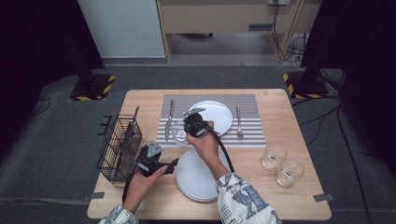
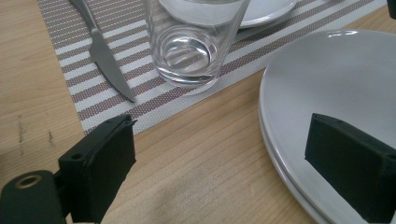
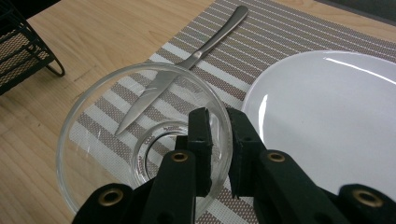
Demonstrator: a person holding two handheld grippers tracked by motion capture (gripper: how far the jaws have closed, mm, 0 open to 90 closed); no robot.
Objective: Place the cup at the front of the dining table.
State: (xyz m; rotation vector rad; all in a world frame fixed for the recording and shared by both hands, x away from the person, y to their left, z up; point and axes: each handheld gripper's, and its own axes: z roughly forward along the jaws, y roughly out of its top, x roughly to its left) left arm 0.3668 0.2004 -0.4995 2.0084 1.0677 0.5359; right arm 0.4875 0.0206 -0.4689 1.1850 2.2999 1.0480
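Jaws of the right gripper (image 3: 219,154) pinch the near wall of the glass (image 3: 140,140), one inside the rim and one outside, as it stands on the striped placemat (image 3: 289,37) between knife (image 3: 182,70) and plate (image 3: 327,112). Nearer the person, the left gripper (image 2: 224,172) gapes wide and empty above the stacked plates (image 2: 336,84).
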